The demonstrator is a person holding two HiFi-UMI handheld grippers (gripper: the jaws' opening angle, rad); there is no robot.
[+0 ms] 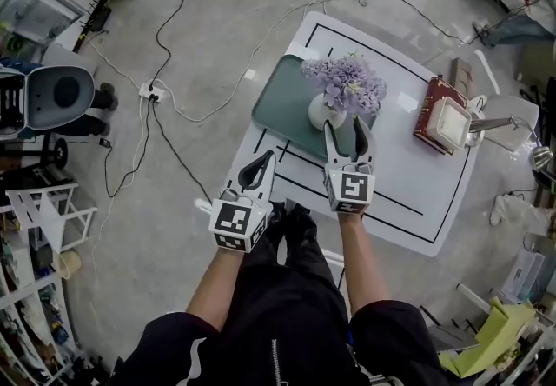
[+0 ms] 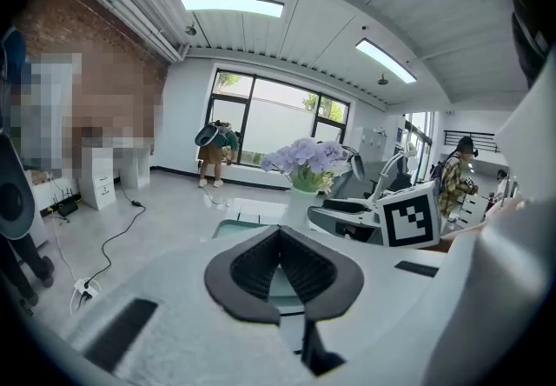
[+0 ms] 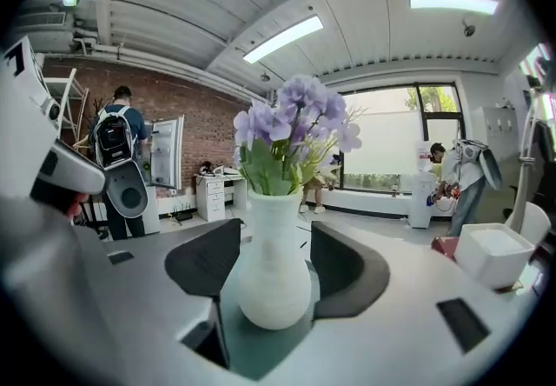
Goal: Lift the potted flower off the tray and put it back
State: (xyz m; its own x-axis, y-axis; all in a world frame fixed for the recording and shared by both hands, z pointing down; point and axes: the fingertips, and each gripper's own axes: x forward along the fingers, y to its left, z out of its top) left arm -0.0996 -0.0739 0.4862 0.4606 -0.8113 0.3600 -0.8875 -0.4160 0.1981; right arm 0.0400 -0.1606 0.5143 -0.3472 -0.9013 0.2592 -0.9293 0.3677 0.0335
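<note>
The potted flower (image 1: 345,83), lilac blooms in a white vase (image 1: 321,111), stands on the green tray (image 1: 278,97) on the white table (image 1: 408,180). My right gripper (image 1: 345,129) is open, one jaw on each side of the vase's near face. In the right gripper view the vase (image 3: 274,276) fills the gap between the dark pads (image 3: 208,258), and I see no pad pressing on it. My left gripper (image 1: 263,160) is shut and empty over the table's front left edge. In the left gripper view its pads (image 2: 261,267) meet, with the flower (image 2: 304,156) ahead to the right.
A red box with a white box on top (image 1: 443,117) and a desk lamp (image 1: 512,125) stand at the table's right end. Cables and a power strip (image 1: 152,93) lie on the floor to the left. People stand far off by the windows.
</note>
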